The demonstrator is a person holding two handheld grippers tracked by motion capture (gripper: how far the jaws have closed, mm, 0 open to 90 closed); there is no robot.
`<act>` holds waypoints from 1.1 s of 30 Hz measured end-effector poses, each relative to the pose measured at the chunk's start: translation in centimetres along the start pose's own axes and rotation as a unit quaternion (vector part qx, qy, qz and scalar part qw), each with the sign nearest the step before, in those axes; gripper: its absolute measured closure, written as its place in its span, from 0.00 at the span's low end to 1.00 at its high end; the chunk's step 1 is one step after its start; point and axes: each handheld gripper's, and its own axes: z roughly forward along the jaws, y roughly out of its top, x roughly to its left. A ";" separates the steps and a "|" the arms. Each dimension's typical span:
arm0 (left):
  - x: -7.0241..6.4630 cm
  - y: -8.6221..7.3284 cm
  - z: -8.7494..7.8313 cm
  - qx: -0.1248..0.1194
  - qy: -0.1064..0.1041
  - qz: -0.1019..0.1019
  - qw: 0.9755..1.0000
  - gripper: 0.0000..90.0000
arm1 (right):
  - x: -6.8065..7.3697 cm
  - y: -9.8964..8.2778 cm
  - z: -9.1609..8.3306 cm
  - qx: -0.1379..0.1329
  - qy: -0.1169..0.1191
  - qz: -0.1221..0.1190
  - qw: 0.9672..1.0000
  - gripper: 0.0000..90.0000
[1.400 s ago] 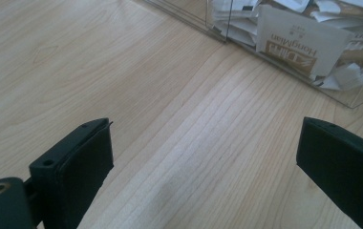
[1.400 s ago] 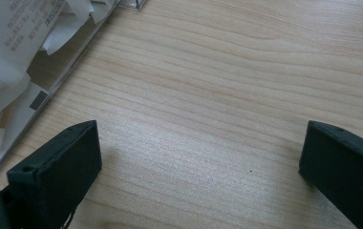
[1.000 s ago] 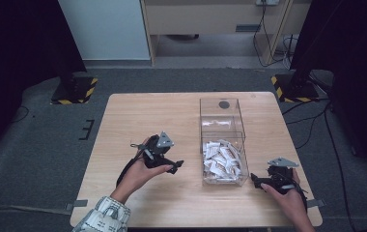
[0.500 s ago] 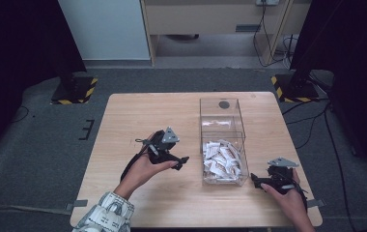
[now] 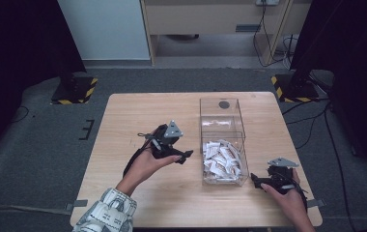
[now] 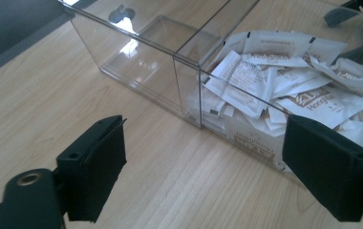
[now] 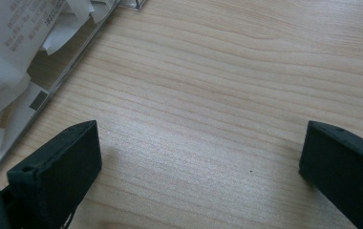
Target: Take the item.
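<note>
A clear plastic box (image 5: pixel 223 104) with two compartments stands right of the table's middle. Its far compartment is bare, and its near one holds several white sachets (image 5: pixel 222 158). My left gripper (image 5: pixel 185 155) hovers just left of the box, pointing at it. Its jaws are open and have just been closing a little, with nothing between them. In the left gripper view the box wall (image 6: pixel 170 71) and the sachets (image 6: pixel 284 81) lie ahead of the left gripper (image 6: pixel 203 171). My right gripper (image 5: pixel 255 180) rests open by the box's near right corner. In the right gripper view the right gripper (image 7: pixel 201 162) has bare wood between its jaws.
The wooden table (image 5: pixel 138 111) has free surface left of and behind the box. Sachets (image 7: pixel 7 43) press against the box wall (image 7: pixel 77 50) at the upper left of the right gripper view. Black stands with striped feet (image 5: pixel 73 92) sit on the floor beyond.
My left hand has lifted and drifted slightly right toward the box. The right hand has kept still.
</note>
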 end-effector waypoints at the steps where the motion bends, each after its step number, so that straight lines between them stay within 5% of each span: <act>1: 0.0 0.2 -0.1 -0.004 0.000 -0.001 1.000 0.16 | 0.0 0.0 0.0 0.000 0.000 0.000 1.000 0.01; 33: -1.1 3.4 -0.3 -0.022 -0.010 0.014 1.000 0.20 | 0.0 0.0 0.0 0.000 0.000 0.000 1.000 0.01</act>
